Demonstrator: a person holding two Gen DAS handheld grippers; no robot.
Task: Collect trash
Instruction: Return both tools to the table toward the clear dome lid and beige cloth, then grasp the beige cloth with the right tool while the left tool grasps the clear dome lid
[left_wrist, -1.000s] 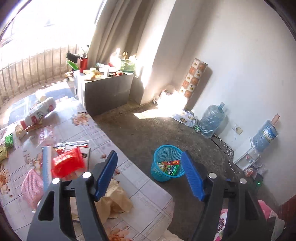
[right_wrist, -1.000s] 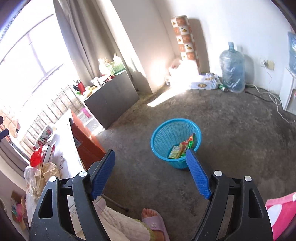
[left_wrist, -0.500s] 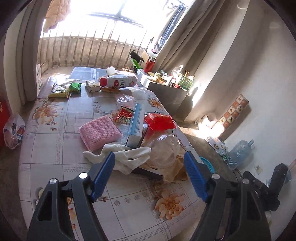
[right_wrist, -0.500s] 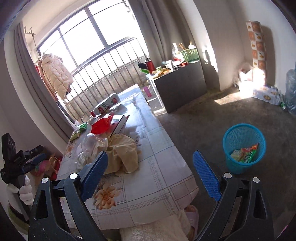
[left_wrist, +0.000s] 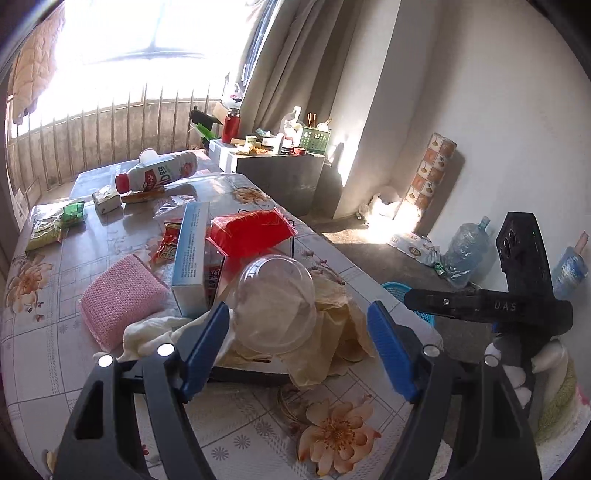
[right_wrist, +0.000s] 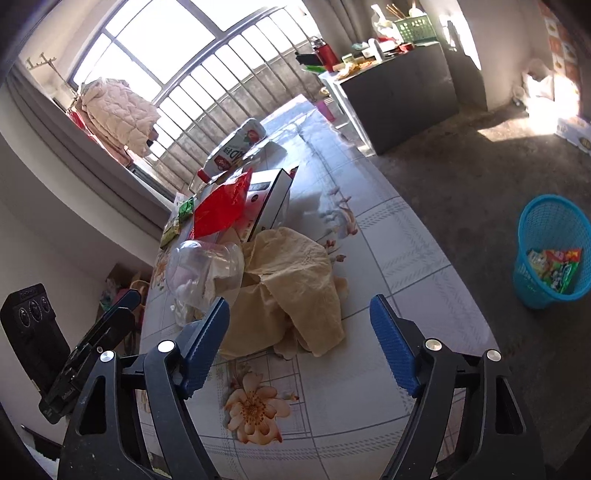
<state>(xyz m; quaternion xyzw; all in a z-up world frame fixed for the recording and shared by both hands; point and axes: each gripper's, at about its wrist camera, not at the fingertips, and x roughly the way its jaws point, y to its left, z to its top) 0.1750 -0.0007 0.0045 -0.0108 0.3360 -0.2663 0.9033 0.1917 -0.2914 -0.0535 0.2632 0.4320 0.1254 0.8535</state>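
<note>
Two grippers, left gripper wide, right gripper closing on nothing; risk: light clear plastic cup skidding off crumpled paper when pinched.

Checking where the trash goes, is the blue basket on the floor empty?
No, the blue basket on the floor already holds several colourful snack wrappers.

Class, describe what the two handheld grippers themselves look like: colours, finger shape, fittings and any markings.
Each gripper, left and right, has a black plastic frame with triangular cut-outs, silver rivets, and two fingers faced with ribbed blue pads. The left wrist view shows the other tool's black body stamped "DAS", held by a white-gloved hand.
</note>
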